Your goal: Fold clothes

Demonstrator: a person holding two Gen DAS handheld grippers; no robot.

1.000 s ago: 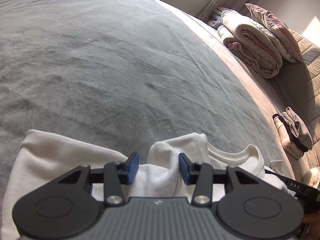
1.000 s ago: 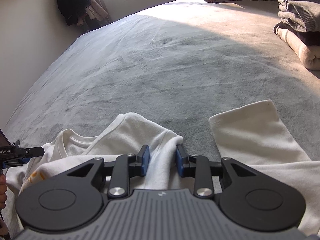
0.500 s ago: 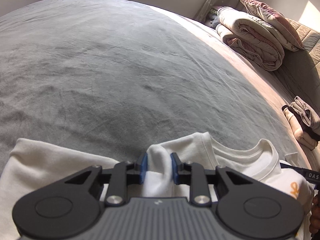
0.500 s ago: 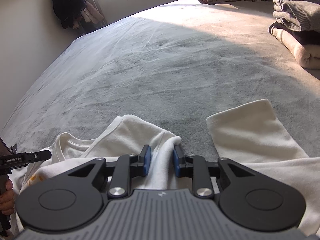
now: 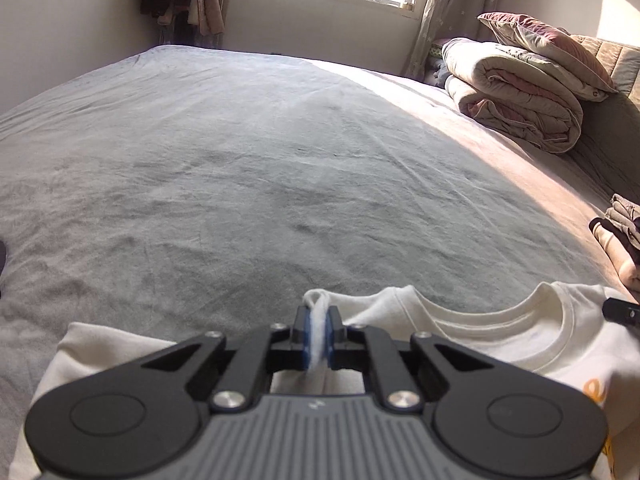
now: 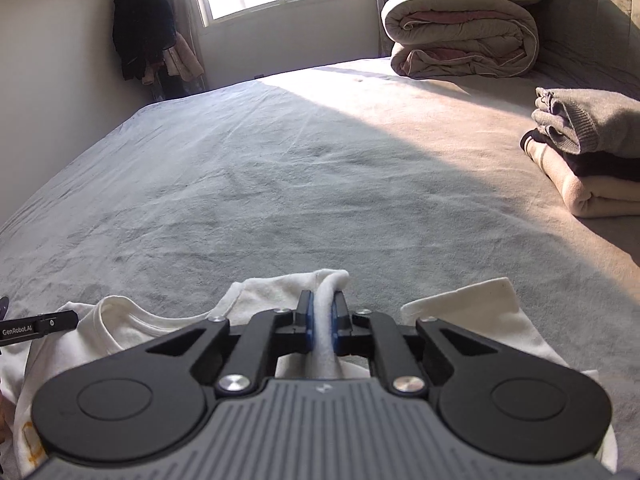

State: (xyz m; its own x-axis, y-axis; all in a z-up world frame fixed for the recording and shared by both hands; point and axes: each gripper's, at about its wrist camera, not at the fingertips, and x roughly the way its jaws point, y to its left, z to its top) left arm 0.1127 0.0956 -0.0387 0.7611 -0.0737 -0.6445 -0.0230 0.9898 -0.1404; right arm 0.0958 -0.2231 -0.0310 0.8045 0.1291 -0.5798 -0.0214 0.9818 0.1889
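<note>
The grey bed (image 5: 248,168) carries a cream T-shirt (image 5: 496,336) at its near edge, collar toward the window, so its length appears to run toward the person. The left gripper (image 5: 317,334) and right gripper (image 6: 321,326) are each clamped on a shoulder ridge of it. Best raise both together, keeping the shoulder line taut and level, so the shirt hangs straight.

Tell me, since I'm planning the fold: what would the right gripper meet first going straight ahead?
Nothing close. The right gripper, shut on the white T-shirt, points over bare grey bedspread; the way looks free toward the far edge and window wall, though depth is unclear.
</note>
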